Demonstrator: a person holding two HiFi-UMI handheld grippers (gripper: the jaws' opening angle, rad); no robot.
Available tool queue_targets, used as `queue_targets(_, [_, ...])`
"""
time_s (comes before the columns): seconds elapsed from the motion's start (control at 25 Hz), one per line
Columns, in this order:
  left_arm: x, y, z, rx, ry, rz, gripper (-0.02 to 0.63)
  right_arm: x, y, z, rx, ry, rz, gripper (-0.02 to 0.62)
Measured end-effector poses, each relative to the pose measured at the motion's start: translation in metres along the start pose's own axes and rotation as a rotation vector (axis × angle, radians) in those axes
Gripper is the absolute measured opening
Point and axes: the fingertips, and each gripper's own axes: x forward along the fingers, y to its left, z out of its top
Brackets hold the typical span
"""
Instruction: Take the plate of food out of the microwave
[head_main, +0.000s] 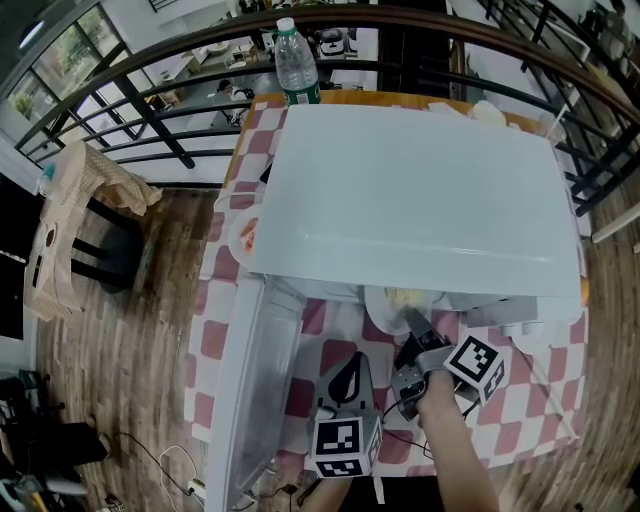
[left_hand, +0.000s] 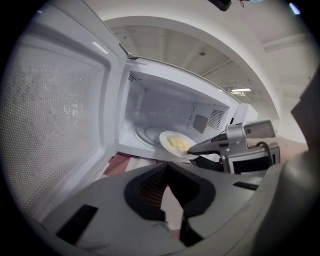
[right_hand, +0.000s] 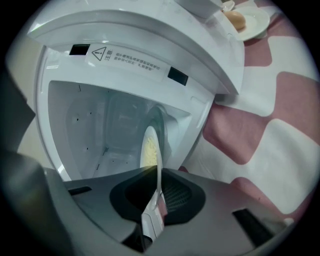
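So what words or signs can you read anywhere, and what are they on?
Triangle warning sign: on the white sticker over the microwave opening.
Print beside it on that sticker: too small and blurred to read.
Label on the water bottle: too small to read.

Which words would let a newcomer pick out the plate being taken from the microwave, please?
Find the white microwave on the checked tablecloth, its door swung open. At its mouth sits a white plate of pale yellow food. Unlike the second plate beside the microwave, its rim is pinched in the right gripper.
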Motion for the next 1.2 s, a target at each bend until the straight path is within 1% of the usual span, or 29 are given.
queue_targets(0.08, [-0.001, -0.001, 0.000, -0.003, -0.001, -0.003, 0.008, -0.006, -0.002, -0.001, -0.007, 0.005, 0.000, 0.023])
queue_targets(0.2, [-0.002, -0.002, 0.001, 0.004, -0.002, -0.002, 0.008, -0.011, 0.000, -0.002, -0.025, 0.007, 0.035, 0.027])
queue_targets(0.28, [-0.003, -0.003, 0.001, 0.009, -0.003, -0.003, 0.008, -0.015, -0.001, -0.003, -0.033, 0.009, 0.039, 0.034])
queue_targets(0.44, [-0.005, -0.004, -0.001, 0.005, -0.002, -0.007, 0.008, -0.019, -0.003, -0.007, -0.006, 0.017, 0.047, 0.035])
queue_targets(0.52, [-0.006, -0.004, -0.002, -0.009, -0.002, -0.011, 0.008, -0.024, -0.007, -0.009, 0.005, 0.021, 0.027, 0.037])
queue_targets(0.68, [-0.010, 0.001, -0.002, -0.078, -0.013, -0.013, 0.008, -0.031, -0.002, -0.009, -0.018, 0.024, 0.064, 0.037])
queue_targets(0.84, [-0.013, 0.002, 0.002, -0.096, -0.031, -0.015, 0.006, -0.044, -0.002, -0.009, -0.034, 0.026, 0.065, 0.037])
queue_targets(1.2, [-0.026, -0.013, 0.005, -0.069, -0.039, -0.038, 0.006, -0.077, 0.005, -0.011, -0.058, 0.025, 0.083, 0.037])
